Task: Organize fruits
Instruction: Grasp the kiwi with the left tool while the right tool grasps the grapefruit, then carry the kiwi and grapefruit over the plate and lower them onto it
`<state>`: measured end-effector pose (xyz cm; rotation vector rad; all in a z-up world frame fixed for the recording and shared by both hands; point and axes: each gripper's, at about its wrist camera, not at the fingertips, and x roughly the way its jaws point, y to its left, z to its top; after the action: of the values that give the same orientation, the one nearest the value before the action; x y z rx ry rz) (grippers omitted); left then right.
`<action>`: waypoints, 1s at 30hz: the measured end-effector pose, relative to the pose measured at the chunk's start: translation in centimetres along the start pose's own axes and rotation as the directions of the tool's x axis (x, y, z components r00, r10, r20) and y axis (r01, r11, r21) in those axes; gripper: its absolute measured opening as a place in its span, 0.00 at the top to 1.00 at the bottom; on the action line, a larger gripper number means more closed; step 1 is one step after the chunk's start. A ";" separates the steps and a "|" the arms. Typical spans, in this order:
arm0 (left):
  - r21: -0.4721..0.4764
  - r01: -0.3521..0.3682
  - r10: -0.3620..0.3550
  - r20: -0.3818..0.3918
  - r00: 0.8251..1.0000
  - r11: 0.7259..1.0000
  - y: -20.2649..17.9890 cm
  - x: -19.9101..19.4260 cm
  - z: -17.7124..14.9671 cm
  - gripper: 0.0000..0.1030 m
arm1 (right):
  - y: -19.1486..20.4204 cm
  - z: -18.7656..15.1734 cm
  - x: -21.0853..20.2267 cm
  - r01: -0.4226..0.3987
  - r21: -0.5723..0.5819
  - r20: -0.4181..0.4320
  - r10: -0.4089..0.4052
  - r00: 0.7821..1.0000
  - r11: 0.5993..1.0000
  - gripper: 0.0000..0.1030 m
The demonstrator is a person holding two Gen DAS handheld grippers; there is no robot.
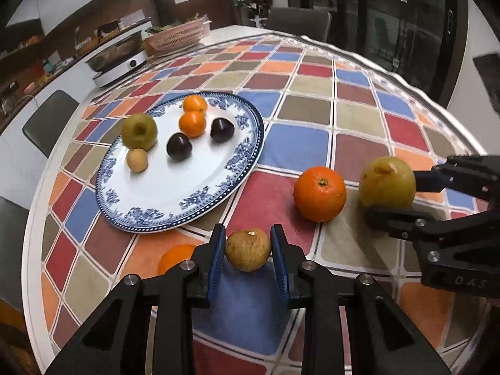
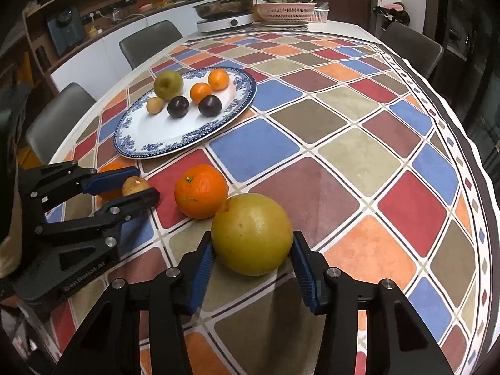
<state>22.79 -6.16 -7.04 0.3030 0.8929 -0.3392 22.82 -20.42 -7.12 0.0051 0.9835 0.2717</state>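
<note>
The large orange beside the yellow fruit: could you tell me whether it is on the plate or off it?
Off. The large orange sits on the checked tablecloth, clear of the plate.

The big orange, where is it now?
The big orange sits on the tablecloth between both tongs, touching the yellow pear, nearer than the plate.

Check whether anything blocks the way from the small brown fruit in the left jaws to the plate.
Nothing visible does: bare tablecloth lies between the small brown fruit and the plate; the large orange sits off to the right.
</note>
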 end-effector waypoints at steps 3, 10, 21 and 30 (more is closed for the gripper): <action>-0.031 0.017 -0.016 0.032 0.999 0.999 0.2 -1.5 -0.1 0.71 | 0.1 0.0 -0.6 -0.013 0.007 0.011 0.012 1.000 1.000 0.53; -0.097 0.065 -0.054 0.113 0.992 0.993 1.0 -5.2 -0.2 0.71 | 1.4 0.5 -3.1 -0.049 -0.017 0.064 0.050 0.997 0.999 0.53; -0.152 0.093 -0.054 0.243 0.968 0.984 2.2 -10.7 -0.5 0.71 | 3.8 1.8 -7.8 -0.115 -0.067 0.158 0.124 0.980 0.991 0.53; -0.150 0.077 -0.026 0.316 0.948 0.986 3.1 -13.7 0.6 0.72 | 4.9 3.3 -10.3 -0.144 -0.098 0.216 0.162 0.963 0.985 0.53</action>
<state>16.49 -1.37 4.58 0.0721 0.6105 -0.3501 19.06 -17.65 3.86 0.0367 0.7483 0.4443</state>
